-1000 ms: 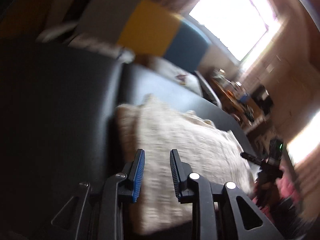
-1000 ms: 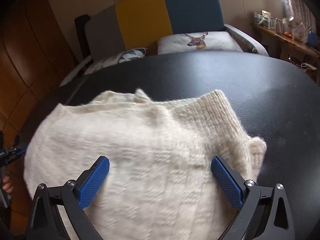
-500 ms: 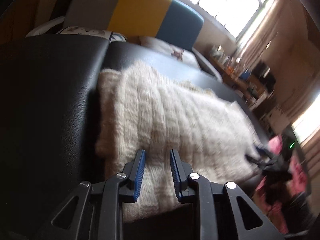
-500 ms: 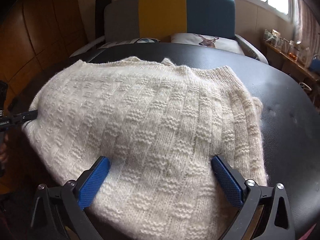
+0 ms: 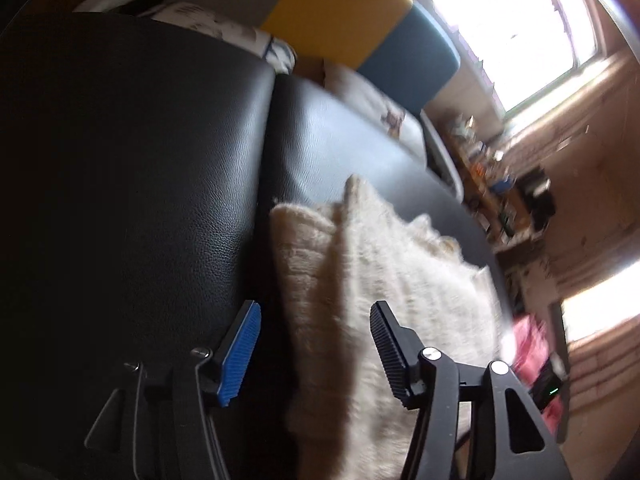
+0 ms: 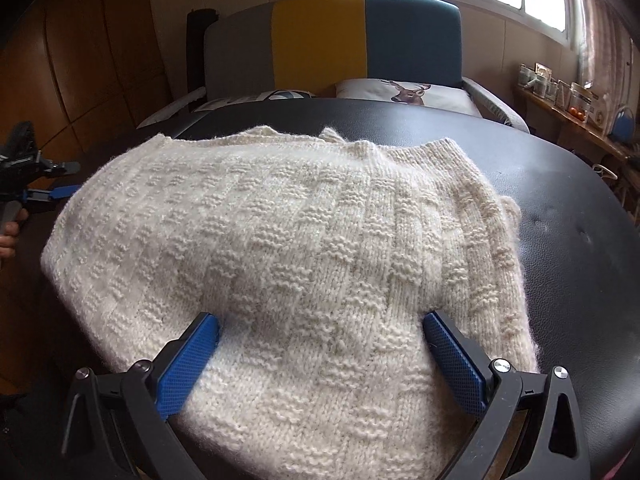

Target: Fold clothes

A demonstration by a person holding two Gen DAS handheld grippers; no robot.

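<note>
A cream knitted sweater [image 6: 304, 232] lies folded on a black leather surface [image 6: 568, 200]. My right gripper [image 6: 320, 320] hovers over the sweater's near part, open wide, with the knit spread below both blue pads and neither pad pressing it. In the left wrist view the same sweater [image 5: 380, 280] is blurred. My left gripper [image 5: 316, 312] is at its left edge with its jaws opening wide; that edge lies between the fingers, but they do not grip it. The left gripper [image 6: 40, 184] also shows at the far left of the right wrist view, held by a hand [image 6: 8, 232].
Behind the surface stands an armchair [image 6: 320, 40] with a grey, yellow and blue back and a deer cushion [image 6: 408, 94]. A wooden shelf with jars [image 6: 568, 92] runs along the right under a window. Wooden panels [image 6: 100, 40] stand on the left. Bare black leather lies right of the sweater.
The left gripper's jaws went from nearly closed to wide apart and it shifted to the sweater's left edge. The sweater settled flat. The right gripper came nearer, then stayed still.
</note>
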